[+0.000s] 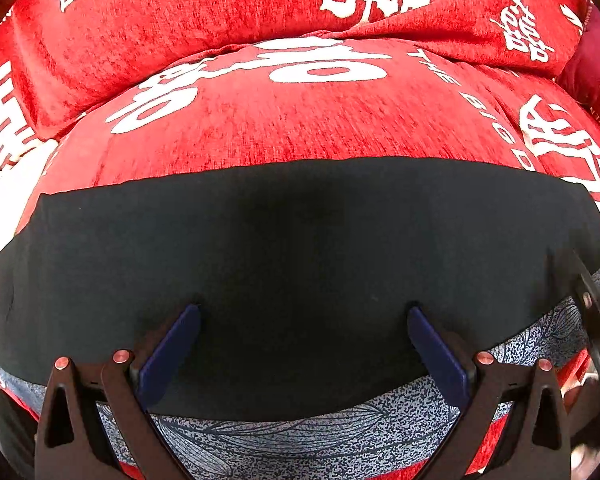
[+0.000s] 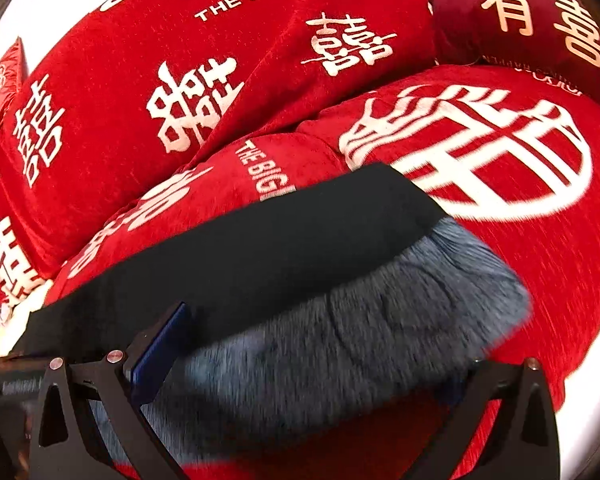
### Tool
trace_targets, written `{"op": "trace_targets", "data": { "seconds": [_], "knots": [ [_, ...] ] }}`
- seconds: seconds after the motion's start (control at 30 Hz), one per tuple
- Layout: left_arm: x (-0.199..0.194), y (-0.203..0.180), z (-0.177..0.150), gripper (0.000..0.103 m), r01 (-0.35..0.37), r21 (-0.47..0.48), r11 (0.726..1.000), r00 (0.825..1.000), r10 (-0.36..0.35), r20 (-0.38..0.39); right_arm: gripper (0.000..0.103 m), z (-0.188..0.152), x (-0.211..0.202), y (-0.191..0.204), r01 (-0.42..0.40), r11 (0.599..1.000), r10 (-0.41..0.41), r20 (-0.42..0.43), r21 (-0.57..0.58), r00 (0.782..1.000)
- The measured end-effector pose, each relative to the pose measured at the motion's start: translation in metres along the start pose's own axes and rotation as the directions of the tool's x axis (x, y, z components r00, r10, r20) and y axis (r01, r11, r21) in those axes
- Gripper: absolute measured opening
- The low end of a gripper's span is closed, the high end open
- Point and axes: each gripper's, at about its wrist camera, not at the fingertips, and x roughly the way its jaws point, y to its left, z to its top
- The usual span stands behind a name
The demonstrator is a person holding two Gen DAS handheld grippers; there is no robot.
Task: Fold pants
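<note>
While our left gripper [image 1: 304,356] and right gripper [image 2: 300,360] gape wide, the black-and-grey patterned fabric pants [image 1: 300,248] lie crosswise just beneath both.

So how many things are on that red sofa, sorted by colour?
Black and grey-patterned: 1, the pants, lying across the sofa's seat cushion.
Dark red: 1, the throw pillow at the back.
Total: 2.
</note>
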Motion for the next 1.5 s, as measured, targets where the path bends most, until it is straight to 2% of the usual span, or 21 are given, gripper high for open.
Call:
{"op": "trace_targets", "data": {
  "seconds": [0.03, 0.07, 0.1, 0.13, 0.27, 0.33, 0.47, 0.57, 0.63, 0.7, 0.83, 0.97, 1.03, 1.17, 1.23, 1.27, 1.3, 1.37, 1.4, 1.5],
  "knots": [
    [0.000, 0.000, 0.000, 0.103, 0.002, -0.001, 1.000, 1.000, -0.002, 0.000, 0.077, 0.003, 0.002, 0.005, 0.008, 1.000, -0.009, -0.009, -0.030, 1.000],
    [0.001, 0.001, 0.000, 0.103, 0.004, -0.002, 1.000, 1.000, -0.004, 0.000, 0.063, 0.007, 0.003, 0.010, 0.015, 0.998, -0.016, -0.019, -0.067, 1.000],
    [0.001, 0.001, 0.000, 0.103, 0.006, -0.001, 1.000, 1.000, -0.006, 0.001, 0.043, 0.011, 0.002, 0.015, -0.016, 0.996, 0.012, -0.038, -0.084, 0.999],
    [0.001, 0.001, 0.000, 0.103, 0.008, -0.003, 1.000, 1.000, -0.008, 0.001, 0.038, 0.013, 0.000, 0.018, -0.014, 0.996, 0.010, -0.045, -0.093, 0.999],
    [0.001, 0.002, -0.002, 0.103, 0.014, 0.001, 1.000, 1.000, -0.014, 0.009, 0.034, 0.016, 0.002, 0.022, 0.001, 0.993, -0.010, -0.080, -0.115, 0.997],
    [0.001, 0.002, -0.002, 0.103, 0.019, 0.005, 1.000, 1.000, -0.019, 0.012, 0.021, 0.024, -0.006, 0.025, 0.009, 0.995, -0.018, -0.094, -0.101, 0.995],
    [0.001, 0.002, -0.001, 0.103, 0.019, 0.018, 1.000, 1.000, -0.019, 0.008, 0.020, 0.034, -0.039, 0.057, 0.031, 0.980, -0.032, -0.005, -0.196, 0.999],
    [-0.001, 0.011, 0.008, 0.103, 0.086, 0.040, 0.996, 0.995, -0.083, -0.059, 0.020, 0.038, -0.055, 0.078, 0.048, 0.971, -0.040, 0.036, -0.235, 0.999],
    [-0.010, 0.031, 0.014, 0.103, 0.134, 0.019, 0.991, 0.989, -0.133, -0.063, 0.019, 0.040, -0.069, 0.097, 0.056, 0.962, -0.038, 0.073, -0.267, 0.997],
    [-0.026, 0.062, 0.018, 0.103, 0.141, -0.030, 0.990, 0.990, -0.141, -0.005, 0.019, 0.038, -0.081, 0.122, 0.071, 0.946, -0.038, 0.108, -0.317, 0.993],
    [-0.040, 0.125, 0.023, 0.103, 0.169, -0.113, 0.979, 0.985, -0.165, 0.043, 0.018, 0.025, -0.094, 0.180, 0.130, 0.890, -0.057, 0.176, -0.437, 0.983],
    [-0.040, 0.191, 0.018, 0.103, 0.171, -0.225, 0.959, 0.985, -0.162, 0.057, 0.018, -0.005, -0.094, 0.245, 0.193, 0.807, -0.068, 0.237, -0.558, 0.969],
    [-0.038, 0.225, 0.008, 0.103, 0.171, -0.277, 0.946, 0.985, -0.161, 0.058, 0.018, -0.028, -0.086, 0.276, 0.222, 0.749, -0.076, 0.251, -0.625, 0.965],
    [-0.035, 0.279, -0.018, 0.103, 0.146, -0.358, 0.922, 0.989, -0.130, 0.069, 0.017, -0.087, -0.059, 0.331, 0.269, 0.585, -0.090, 0.269, -0.765, 0.959],
    [-0.032, 0.305, -0.029, 0.103, 0.141, -0.397, 0.907, 0.990, -0.126, 0.064, 0.017, -0.125, -0.037, 0.354, 0.278, 0.473, -0.100, 0.263, -0.836, 0.960],
    [-0.030, 0.315, -0.033, 0.103, 0.138, -0.415, 0.899, 0.990, -0.123, 0.061, 0.017, -0.136, -0.030, 0.360, 0.282, 0.439, -0.109, 0.262, -0.853, 0.959],
    [-0.029, 0.328, -0.038, 0.103, 0.134, -0.438, 0.889, 0.991, -0.120, 0.061, 0.017, -0.153, -0.019, 0.368, 0.293, 0.383, -0.128, 0.263, -0.876, 0.956],
    [-0.027, 0.341, -0.046, 0.103, 0.138, -0.464, 0.875, 0.990, -0.121, 0.065, 0.017, -0.177, -0.001, 0.378, 0.324, 0.306, -0.173, 0.282, -0.895, 0.944],
    [-0.028, 0.344, -0.047, 0.103, 0.140, -0.469, 0.872, 0.990, -0.123, 0.067, 0.018, -0.184, 0.003, 0.380, 0.343, 0.281, -0.192, 0.297, -0.896, 0.935],
    [-0.029, 0.345, -0.049, 0.103, 0.160, -0.463, 0.872, 0.987, -0.141, 0.077, 0.030, -0.195, 0.003, 0.384, 0.359, 0.207, -0.226, 0.313, -0.910, 0.922]
  ]
}}
